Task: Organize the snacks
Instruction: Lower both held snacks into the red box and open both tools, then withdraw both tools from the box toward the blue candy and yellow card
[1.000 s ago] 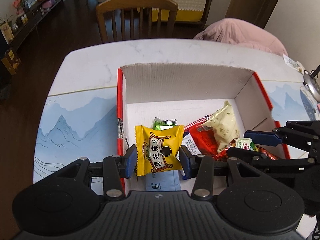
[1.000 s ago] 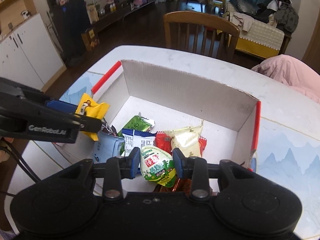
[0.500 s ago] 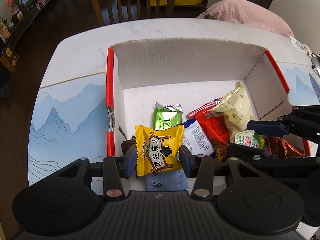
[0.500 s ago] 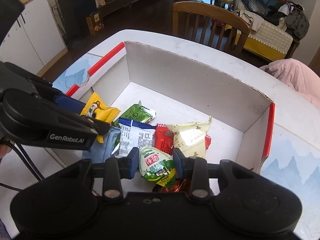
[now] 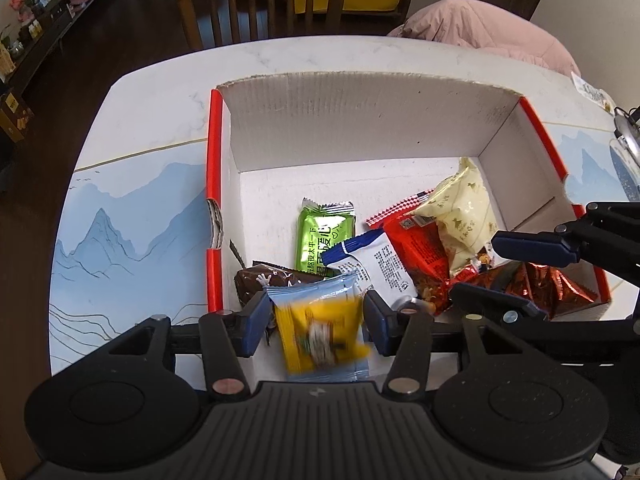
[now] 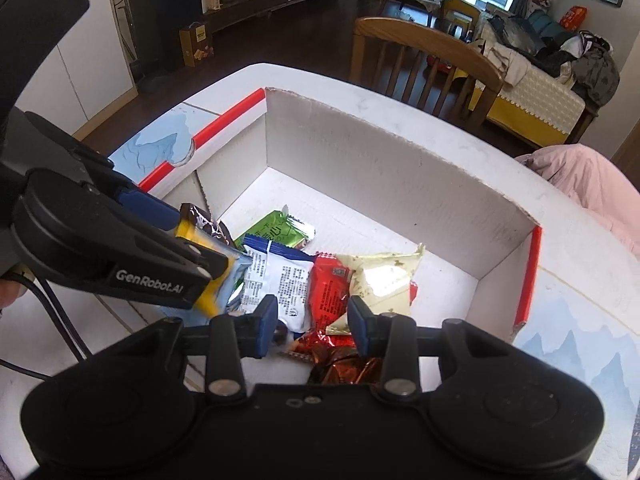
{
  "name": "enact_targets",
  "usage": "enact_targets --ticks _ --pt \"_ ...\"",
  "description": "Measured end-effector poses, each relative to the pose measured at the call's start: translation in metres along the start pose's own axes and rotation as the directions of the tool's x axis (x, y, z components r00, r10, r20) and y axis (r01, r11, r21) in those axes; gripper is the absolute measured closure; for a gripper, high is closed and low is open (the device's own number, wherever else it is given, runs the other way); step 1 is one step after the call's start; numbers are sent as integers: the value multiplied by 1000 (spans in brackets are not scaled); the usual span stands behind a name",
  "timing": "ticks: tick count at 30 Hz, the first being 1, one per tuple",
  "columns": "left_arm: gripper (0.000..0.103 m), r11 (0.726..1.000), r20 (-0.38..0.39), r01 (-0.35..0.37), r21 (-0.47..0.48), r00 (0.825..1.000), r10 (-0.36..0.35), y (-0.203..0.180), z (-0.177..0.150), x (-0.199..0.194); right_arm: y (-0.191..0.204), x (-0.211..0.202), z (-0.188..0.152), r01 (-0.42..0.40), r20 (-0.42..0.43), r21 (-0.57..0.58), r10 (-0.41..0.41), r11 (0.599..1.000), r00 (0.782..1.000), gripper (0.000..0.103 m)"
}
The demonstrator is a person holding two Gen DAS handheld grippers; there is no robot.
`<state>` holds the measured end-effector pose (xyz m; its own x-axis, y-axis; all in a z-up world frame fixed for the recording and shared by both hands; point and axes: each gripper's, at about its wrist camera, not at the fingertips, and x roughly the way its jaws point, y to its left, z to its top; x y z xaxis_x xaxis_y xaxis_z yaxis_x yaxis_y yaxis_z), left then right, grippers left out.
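The yellow snack packet (image 5: 322,334), blurred, long axis toward the camera, sits between the opening jaws of the left hand-held gripper (image 5: 316,320), marked "GenRobot.AI", over the cardboard box (image 5: 360,120). The right hand-held gripper (image 6: 313,326) is opening and empty. The worktop (image 5: 120,216) shows blue mountains.

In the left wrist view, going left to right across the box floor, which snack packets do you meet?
Brown packet → green packet → white packet with blue edge → red packet → cream packet → crinkled red foil wrappers.
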<state>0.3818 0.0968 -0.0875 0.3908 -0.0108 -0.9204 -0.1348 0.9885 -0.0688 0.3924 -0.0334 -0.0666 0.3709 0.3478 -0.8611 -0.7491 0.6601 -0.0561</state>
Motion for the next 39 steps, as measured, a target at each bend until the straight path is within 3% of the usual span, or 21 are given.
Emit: enact_targets --ticks 15,21,23,27,29,32,39 --pt "52 999 125 49 7 991 -49 1 -30 -63 10 -67 -20 -30 136 71 20 997 991 62" --pt "52 998 168 59 19 984 -61 2 -50 -86 20 -91 -35 -15 193 140 -12 990 981 59" --pt "52 998 178 66 20 982 -68 3 -57 -94 25 -98 -41 -18 216 143 -13 990 976 53" --pt "52 997 198 75 27 977 -79 6 -74 -106 35 -113 -56 -35 263 157 -8 987 965 5" --pt "51 996 202 84 29 975 -89 8 -83 -112 40 -118 -62 -52 275 160 6 986 961 5" --pt "42 995 216 92 29 972 -96 12 -97 -120 46 -122 -71 -64 277 178 12 982 961 5" --pt "39 995 229 100 20 968 -102 19 -126 -130 56 -126 -92 -86 277 228 20 970 961 3"
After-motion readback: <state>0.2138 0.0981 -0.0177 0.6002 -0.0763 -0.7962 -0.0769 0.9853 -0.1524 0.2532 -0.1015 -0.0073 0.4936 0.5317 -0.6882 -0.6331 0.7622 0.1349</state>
